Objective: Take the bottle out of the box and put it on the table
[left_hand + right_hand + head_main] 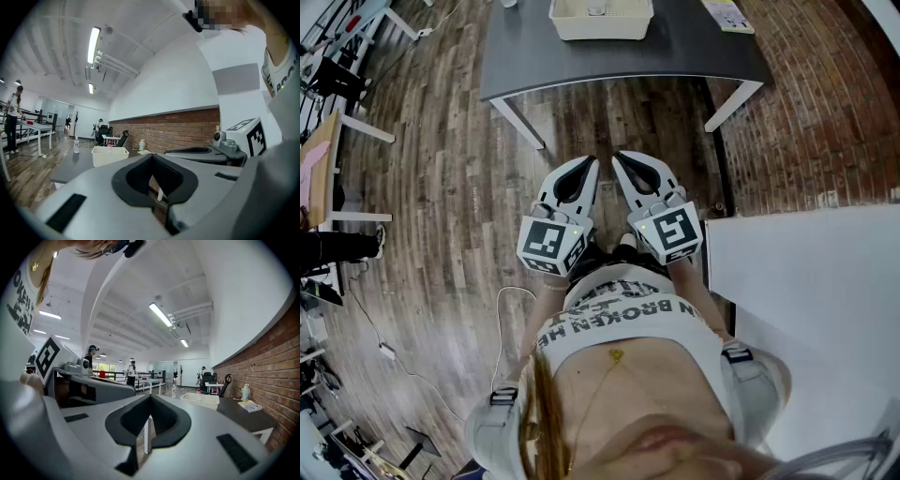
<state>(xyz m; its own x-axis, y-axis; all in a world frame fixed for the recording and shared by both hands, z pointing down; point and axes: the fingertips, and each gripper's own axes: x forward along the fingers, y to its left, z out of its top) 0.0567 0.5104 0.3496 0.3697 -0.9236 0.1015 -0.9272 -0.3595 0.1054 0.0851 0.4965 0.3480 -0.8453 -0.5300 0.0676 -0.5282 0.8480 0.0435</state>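
A white box (pixel 601 21) stands on the dark grey table (pixel 675 52) ahead of me, and a small item lies inside it, too small to name. In the gripper views the box (pixel 109 155) (pixel 200 398) shows far off, with a clear bottle (pixel 76 145) (pixel 174 391) upright on the table beside it. My left gripper (pixel 593 161) (pixel 152 156) and right gripper (pixel 616 156) (pixel 150 397) are held side by side in front of my body, well short of the table. Both are shut with nothing in them.
A yellow booklet (pixel 728 14) (pixel 250 405) lies on the table's right end, near a small blue-and-white container (pixel 245 392). A white tabletop (pixel 811 281) stands close at my right. Wooden floor lies between me and the table, with a cable (pixel 502 323) at my left. People stand in the distance.
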